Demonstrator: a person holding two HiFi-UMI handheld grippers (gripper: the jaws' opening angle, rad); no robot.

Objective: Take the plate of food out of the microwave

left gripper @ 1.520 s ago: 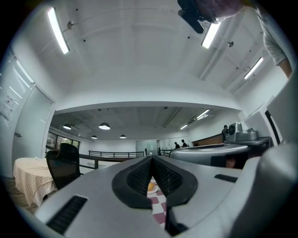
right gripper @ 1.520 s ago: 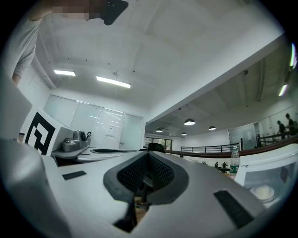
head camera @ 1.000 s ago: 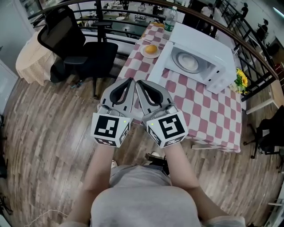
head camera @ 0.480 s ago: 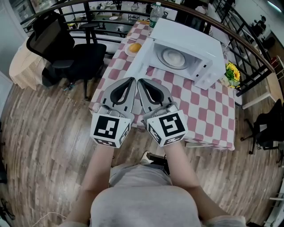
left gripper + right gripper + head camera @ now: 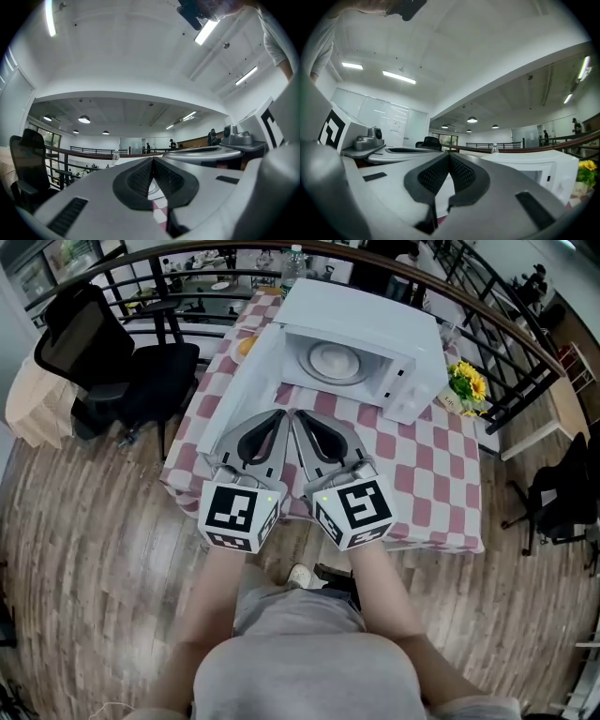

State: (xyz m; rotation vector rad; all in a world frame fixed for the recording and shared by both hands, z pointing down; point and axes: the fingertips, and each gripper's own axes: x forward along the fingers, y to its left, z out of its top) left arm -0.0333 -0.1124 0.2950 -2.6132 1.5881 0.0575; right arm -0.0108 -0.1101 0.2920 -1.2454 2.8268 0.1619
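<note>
Head view, here we go: both grippers up in front of the person, side by side, noses aimed at the table [image 5: 427, 474] w/ its red-and-white check cloth. Left gripper [image 5: 277, 415]: jaws pressed together, nothing btwn them, and in its own view the ribbed black pads [image 5: 138, 178] meet right at the tip. Right gripper [image 5: 297, 415]: same story, jaws closed tip to tip, empty, w/ its pads [image 5: 461, 174] touching in the right gripper view. The two grippers sit just beside each other, marker cubes toward the person. Ahead of them is the white microwave [image 5: 375, 329] on the cloth, door [image 5: 234, 399] swung wide open to the left. The plate [image 5: 333, 359] is inside the cavity, pale and round; can't make out the food on it from here. Neither gripper is touching it, both short of the opening. Yellow flowers [image 5: 466, 382] just right of the microwave, a bottle [image 5: 293, 259] behind it at the table's far end, and sth orange [image 5: 246, 345] peeking out past the door. Black office chair [image 5: 103, 352] stands left of the table on the wood floor [image 5: 94, 549].
</note>
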